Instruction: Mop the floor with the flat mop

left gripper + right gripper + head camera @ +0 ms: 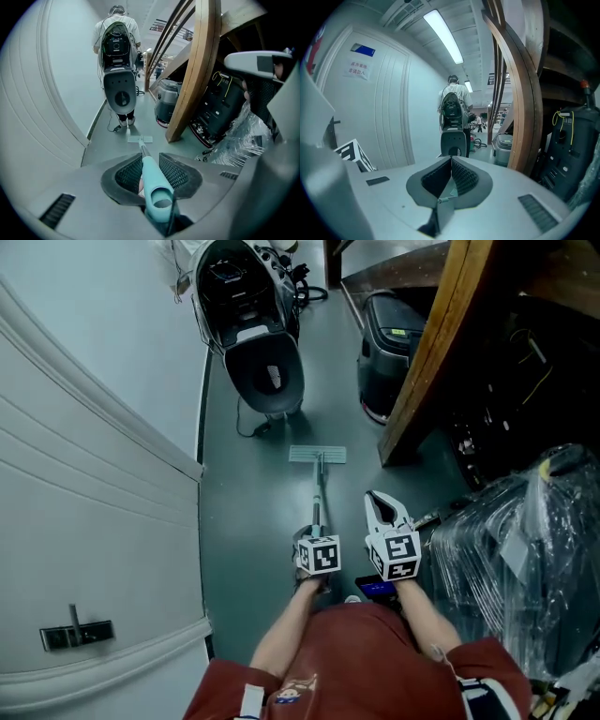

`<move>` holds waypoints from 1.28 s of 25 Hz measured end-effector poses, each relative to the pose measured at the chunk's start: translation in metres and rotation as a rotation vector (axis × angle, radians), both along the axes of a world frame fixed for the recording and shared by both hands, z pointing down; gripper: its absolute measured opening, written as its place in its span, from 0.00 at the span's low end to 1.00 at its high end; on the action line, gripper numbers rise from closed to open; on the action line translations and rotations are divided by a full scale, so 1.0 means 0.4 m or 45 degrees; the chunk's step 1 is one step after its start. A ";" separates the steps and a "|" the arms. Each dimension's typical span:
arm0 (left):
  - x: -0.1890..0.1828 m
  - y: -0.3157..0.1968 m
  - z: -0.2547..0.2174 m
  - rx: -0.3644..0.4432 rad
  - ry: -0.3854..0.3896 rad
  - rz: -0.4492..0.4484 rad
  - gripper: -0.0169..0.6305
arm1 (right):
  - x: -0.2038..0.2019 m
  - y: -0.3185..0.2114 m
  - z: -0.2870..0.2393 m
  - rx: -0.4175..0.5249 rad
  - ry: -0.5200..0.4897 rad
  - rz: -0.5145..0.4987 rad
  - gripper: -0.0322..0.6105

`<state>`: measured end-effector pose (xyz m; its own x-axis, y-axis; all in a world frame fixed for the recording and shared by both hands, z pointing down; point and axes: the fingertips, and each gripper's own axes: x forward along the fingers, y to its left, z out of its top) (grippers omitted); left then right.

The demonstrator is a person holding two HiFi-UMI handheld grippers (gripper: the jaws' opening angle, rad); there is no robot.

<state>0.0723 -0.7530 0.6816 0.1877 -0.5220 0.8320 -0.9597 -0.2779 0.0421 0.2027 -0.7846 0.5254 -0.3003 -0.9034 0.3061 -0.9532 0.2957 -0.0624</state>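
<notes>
Down from the head camera: a narrow grey floor point(253, 521) runs between a white door point(84, 521) and a slanted wooden beam point(427, 362). The mop lies along it, its head point(318, 455) flat on the floor and its handle point(319, 491) leading back to the left gripper point(316, 535). The grip itself is hidden under that gripper. The right gripper point(382, 507) hangs just beside it, off the handle. Ahead stands a person, of whom only a black backpack point(248, 315) shows from above. A grey bin point(389, 343) sits by the beam. Plastic wrap point(525, 540) covers something at right; contents unclear.

Left gripper view: the left gripper point(151, 169) has its fingers clamped on the pale teal end of the handle point(152, 185), which fills the gap. The head point(140, 138) is small and far off, flat on the floor, near the person's point(117, 56) feet. The beam point(197, 70) and dark gear behind it crowd the right side; details are lost in shadow.

Right gripper view: the right gripper point(451, 160) has its fingers pressed together, with nothing between them. The left gripper's cube point(352, 155) is cut off at the left edge. A notice point(357, 69) on the door point(384, 117) is too small to read. The person point(454, 110) stands beyond with their back turned.
</notes>
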 end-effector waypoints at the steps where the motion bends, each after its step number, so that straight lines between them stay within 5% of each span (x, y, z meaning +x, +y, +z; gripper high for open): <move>1: 0.000 0.018 -0.003 0.003 -0.002 -0.007 0.22 | 0.006 0.024 0.000 0.001 0.001 -0.001 0.08; 10: -0.006 0.320 0.028 0.012 0.003 -0.130 0.22 | 0.041 0.329 0.047 -0.004 -0.006 -0.049 0.08; 22: -0.010 0.587 -0.022 0.027 0.015 -0.158 0.22 | 0.059 0.578 0.037 0.001 -0.053 -0.034 0.08; 32: -0.153 0.768 -0.017 0.037 0.034 -0.134 0.22 | -0.064 0.759 0.009 0.029 -0.015 0.014 0.08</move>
